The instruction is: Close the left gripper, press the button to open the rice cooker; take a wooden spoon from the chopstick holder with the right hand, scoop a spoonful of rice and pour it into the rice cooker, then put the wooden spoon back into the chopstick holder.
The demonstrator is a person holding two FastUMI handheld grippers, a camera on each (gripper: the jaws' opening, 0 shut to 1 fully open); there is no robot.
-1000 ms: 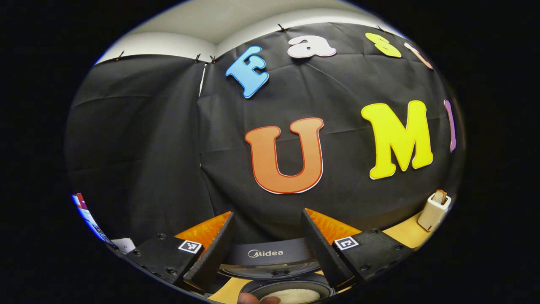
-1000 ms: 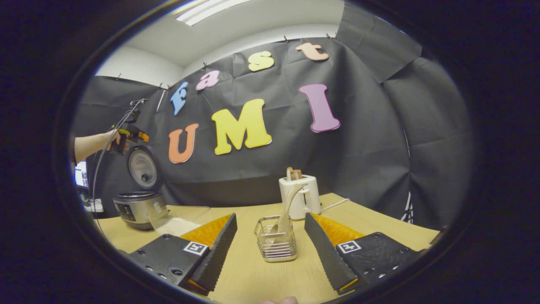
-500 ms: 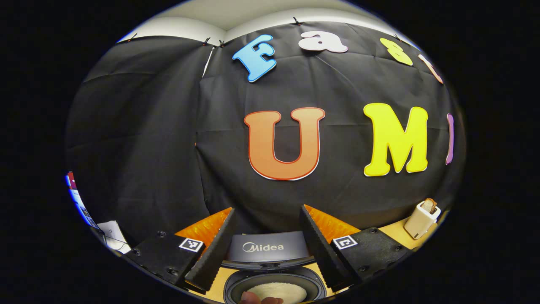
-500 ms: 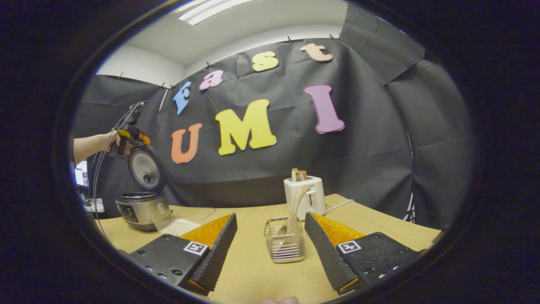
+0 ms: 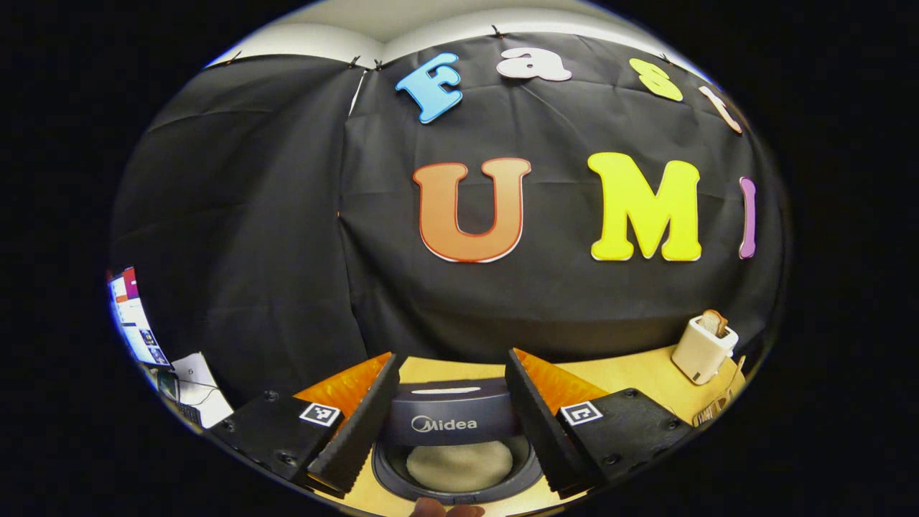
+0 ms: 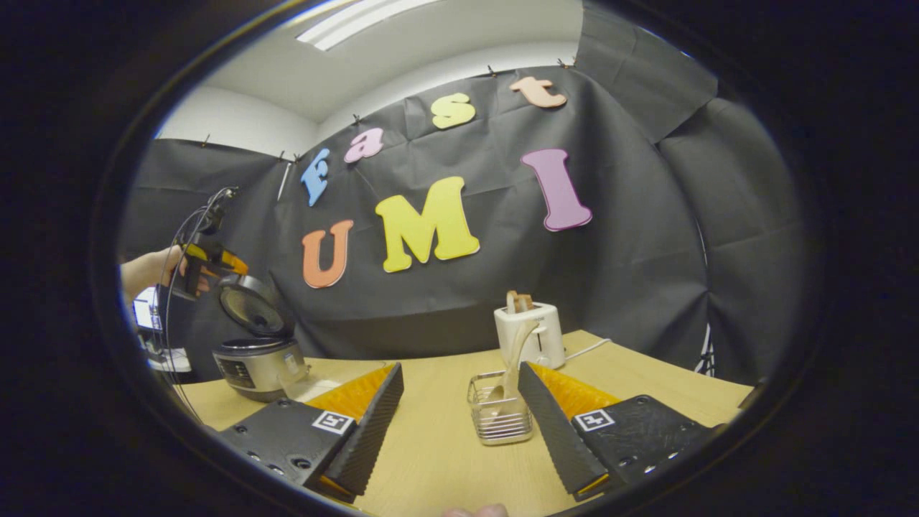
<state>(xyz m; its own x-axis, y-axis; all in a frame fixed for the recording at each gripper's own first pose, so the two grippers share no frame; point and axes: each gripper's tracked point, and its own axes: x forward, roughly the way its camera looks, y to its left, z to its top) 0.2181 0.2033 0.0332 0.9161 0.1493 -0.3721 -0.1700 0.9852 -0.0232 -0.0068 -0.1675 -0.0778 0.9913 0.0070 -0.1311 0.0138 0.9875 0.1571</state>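
The rice cooker (image 6: 258, 362) stands at the table's far left, its lid (image 6: 251, 309) half tilted over the pot. My left gripper (image 6: 208, 262) is at the lid's raised edge, held by a hand. In the left gripper view, the left gripper (image 5: 452, 357) is open with the lid's front edge (image 5: 449, 416) between its fingers and the white-filled pot (image 5: 459, 467) below. My right gripper (image 6: 459, 370) is open and empty, low over the table. Just ahead, near its right finger, a wire chopstick holder (image 6: 500, 424) holds the wooden spoon (image 6: 515, 352).
A white toaster (image 6: 528, 334) with bread stands behind the holder, its cord trailing right. A clear container of rice (image 6: 305, 386) sits beside the cooker, partly behind my finger. The wooden table (image 6: 445, 459) ends at the black cloth wall. A monitor (image 5: 133, 319) glows at far left.
The cooker lid has tipped from upright down toward the pot, and the left gripper has come down with it. The right gripper has shifted left, so the holder now sits nearer its right finger.
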